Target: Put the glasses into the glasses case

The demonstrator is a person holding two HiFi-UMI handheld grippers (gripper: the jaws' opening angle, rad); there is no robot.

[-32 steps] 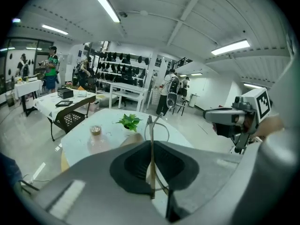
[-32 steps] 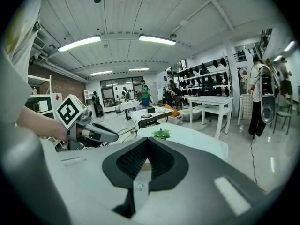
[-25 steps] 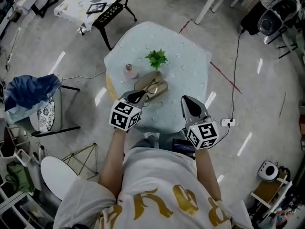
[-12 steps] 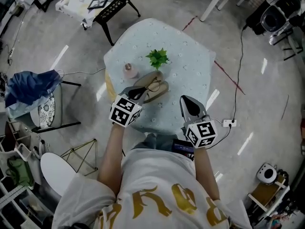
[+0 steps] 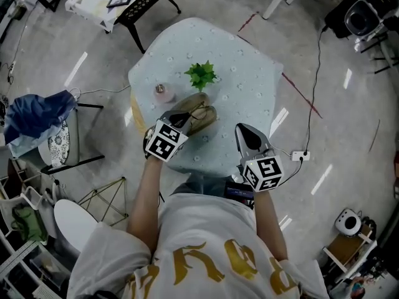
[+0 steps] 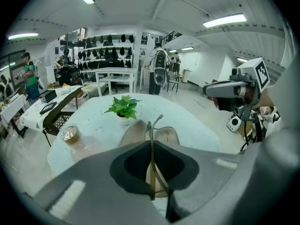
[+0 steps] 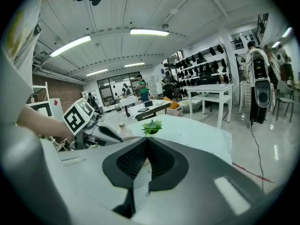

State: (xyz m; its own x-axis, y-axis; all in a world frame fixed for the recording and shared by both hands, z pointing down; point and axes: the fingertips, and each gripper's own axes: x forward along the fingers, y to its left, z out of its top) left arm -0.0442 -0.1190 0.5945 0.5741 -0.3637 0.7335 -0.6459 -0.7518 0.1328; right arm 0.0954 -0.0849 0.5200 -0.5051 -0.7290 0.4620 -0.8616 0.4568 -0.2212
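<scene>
The left gripper (image 6: 151, 146) has its jaws closed on the glasses (image 6: 157, 120), pinching one thin side arm of the frame; this arm runs straight forward out of the jaws, towards the plant (image 6: 123, 108), and its curved end is above the open glasses case (image 6: 132, 133); the case lies on the round table (image 5: 244, 73) near its front edge, its long axis going from near-left to far-right in the head view, with a small jar (image 5: 161, 91) to its left; the right gripper (image 7: 147, 140) hangs over the table's near right edge, well apart from the case, its jaws together with nothing between them.
</scene>
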